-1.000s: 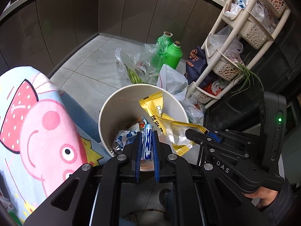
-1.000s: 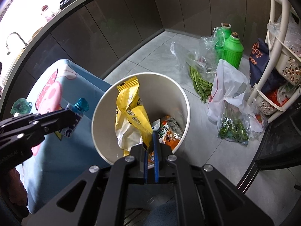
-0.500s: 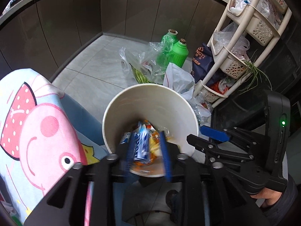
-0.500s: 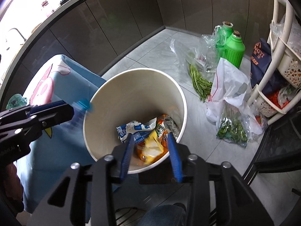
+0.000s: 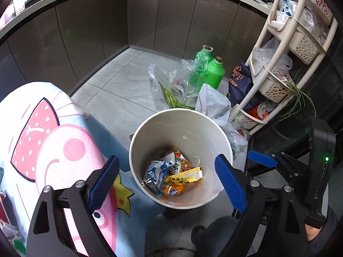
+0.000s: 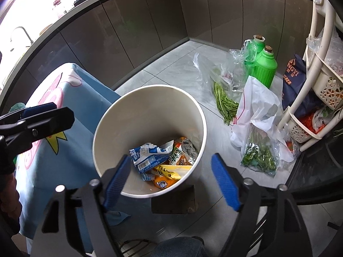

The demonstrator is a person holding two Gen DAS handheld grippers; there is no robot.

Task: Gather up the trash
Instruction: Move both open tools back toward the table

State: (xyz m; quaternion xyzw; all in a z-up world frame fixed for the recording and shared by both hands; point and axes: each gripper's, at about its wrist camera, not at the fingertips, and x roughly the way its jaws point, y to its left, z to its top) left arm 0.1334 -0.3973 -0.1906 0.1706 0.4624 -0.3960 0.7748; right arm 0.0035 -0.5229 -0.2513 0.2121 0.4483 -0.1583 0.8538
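Now both jaws gape empty; wrappers [image 5: 171,177] lie at the bottom of the bin [image 5: 193,124], below left gripper [image 5: 166,178] and right gripper [image 6: 171,175].

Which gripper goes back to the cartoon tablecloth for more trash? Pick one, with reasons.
Left, probably. Both are open and empty, but the left gripper hangs over the tablecloth, while the right gripper sits over the bin, farther away.
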